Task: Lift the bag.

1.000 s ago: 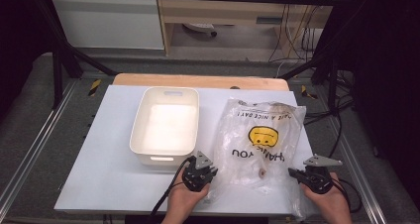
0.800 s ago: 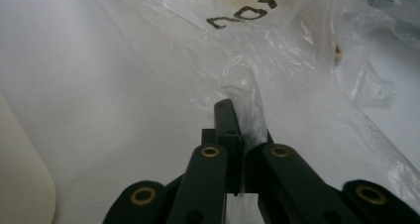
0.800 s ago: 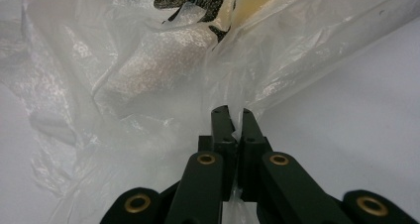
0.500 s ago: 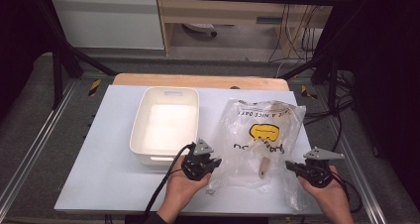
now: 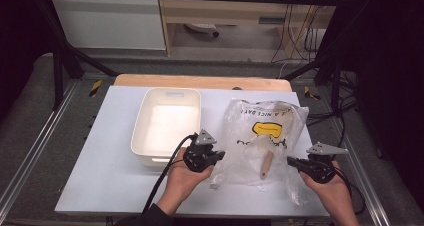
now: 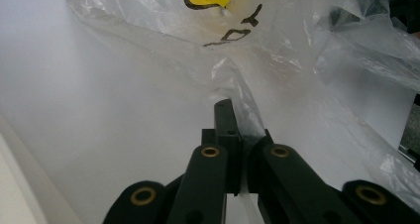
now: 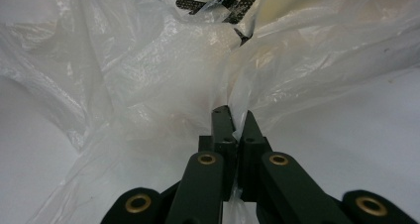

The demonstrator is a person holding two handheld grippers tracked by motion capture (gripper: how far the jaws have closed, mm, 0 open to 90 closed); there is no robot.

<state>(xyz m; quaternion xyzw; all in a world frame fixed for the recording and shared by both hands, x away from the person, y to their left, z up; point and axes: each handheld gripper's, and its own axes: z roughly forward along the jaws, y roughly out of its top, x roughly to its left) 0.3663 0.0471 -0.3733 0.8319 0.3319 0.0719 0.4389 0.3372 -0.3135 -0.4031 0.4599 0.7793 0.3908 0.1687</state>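
The clear plastic bag (image 5: 265,141) lies on the white surface (image 5: 100,176) just right of the empty white tub (image 5: 167,123). The left tool (image 5: 220,155) is clenched on the bag's near left edge, the right tool (image 5: 291,161) on its near right edge. A wooden-handled utensil (image 5: 266,162) sits inside the bag. Both grips look secured; getting the utensil out and into the tub seems left to do.
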